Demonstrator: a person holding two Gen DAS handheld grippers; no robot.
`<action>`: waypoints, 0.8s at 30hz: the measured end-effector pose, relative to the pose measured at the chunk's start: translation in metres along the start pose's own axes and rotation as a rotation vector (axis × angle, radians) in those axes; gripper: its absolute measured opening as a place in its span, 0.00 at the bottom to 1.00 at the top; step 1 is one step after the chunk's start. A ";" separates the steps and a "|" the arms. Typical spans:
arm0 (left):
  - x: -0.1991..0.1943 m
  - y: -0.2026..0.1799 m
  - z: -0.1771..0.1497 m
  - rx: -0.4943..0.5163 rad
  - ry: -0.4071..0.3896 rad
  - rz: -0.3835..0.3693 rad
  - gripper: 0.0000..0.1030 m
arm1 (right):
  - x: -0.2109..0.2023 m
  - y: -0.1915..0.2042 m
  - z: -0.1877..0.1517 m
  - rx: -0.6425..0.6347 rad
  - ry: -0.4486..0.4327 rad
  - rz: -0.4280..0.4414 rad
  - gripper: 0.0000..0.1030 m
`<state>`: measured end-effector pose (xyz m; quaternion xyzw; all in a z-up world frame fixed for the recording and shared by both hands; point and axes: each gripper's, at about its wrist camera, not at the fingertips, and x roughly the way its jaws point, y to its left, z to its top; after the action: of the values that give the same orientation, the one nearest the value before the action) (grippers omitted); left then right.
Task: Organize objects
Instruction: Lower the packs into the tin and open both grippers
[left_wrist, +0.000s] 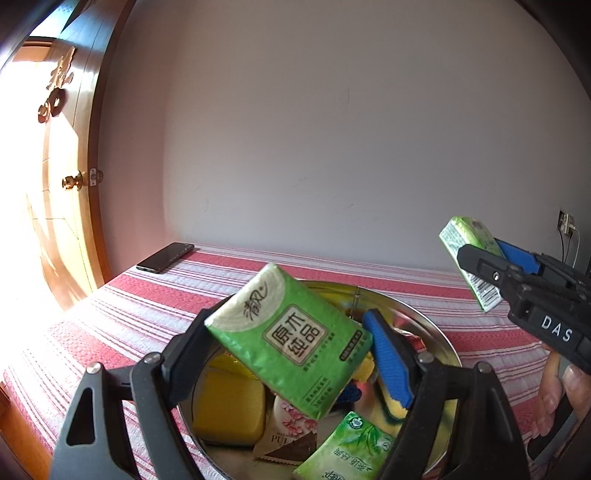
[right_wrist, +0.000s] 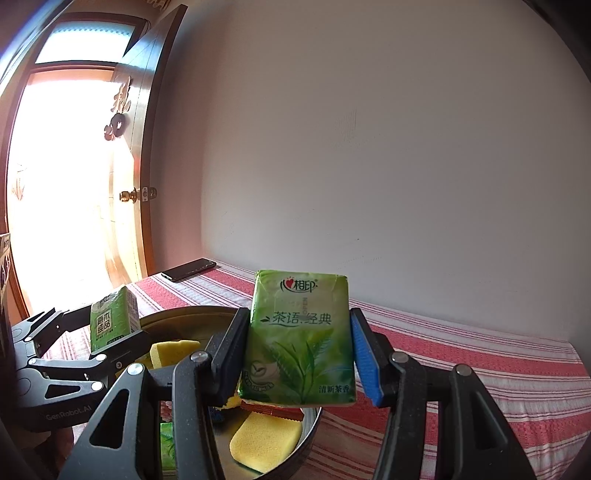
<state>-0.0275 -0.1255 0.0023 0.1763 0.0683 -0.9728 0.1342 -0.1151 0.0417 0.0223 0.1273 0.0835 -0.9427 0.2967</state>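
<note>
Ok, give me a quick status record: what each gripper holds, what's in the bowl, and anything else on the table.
left gripper: shut on wood-pulp tissue pack, tilted, above the bowl
right gripper: shut on tea-leaf tissue pack, upright, above the bowl's edge
metal bowl: holds yellow sponges, another green tissue pack, a floral snack packet and other small items I cannot identify
table: red-and-white striped cloth
also on table: black phone at the far corner near the door
</note>
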 end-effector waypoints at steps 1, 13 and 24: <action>0.002 0.001 0.000 -0.001 0.006 0.003 0.80 | 0.003 0.002 0.000 -0.004 0.007 0.005 0.53; 0.026 0.015 -0.007 -0.031 0.103 0.006 0.80 | 0.036 0.022 -0.013 -0.025 0.109 0.047 0.53; 0.035 0.022 -0.014 -0.042 0.172 -0.010 0.80 | 0.063 0.030 -0.028 -0.035 0.209 0.061 0.53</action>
<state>-0.0486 -0.1519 -0.0255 0.2559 0.1011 -0.9530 0.1265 -0.1419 -0.0098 -0.0251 0.2224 0.1265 -0.9132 0.3173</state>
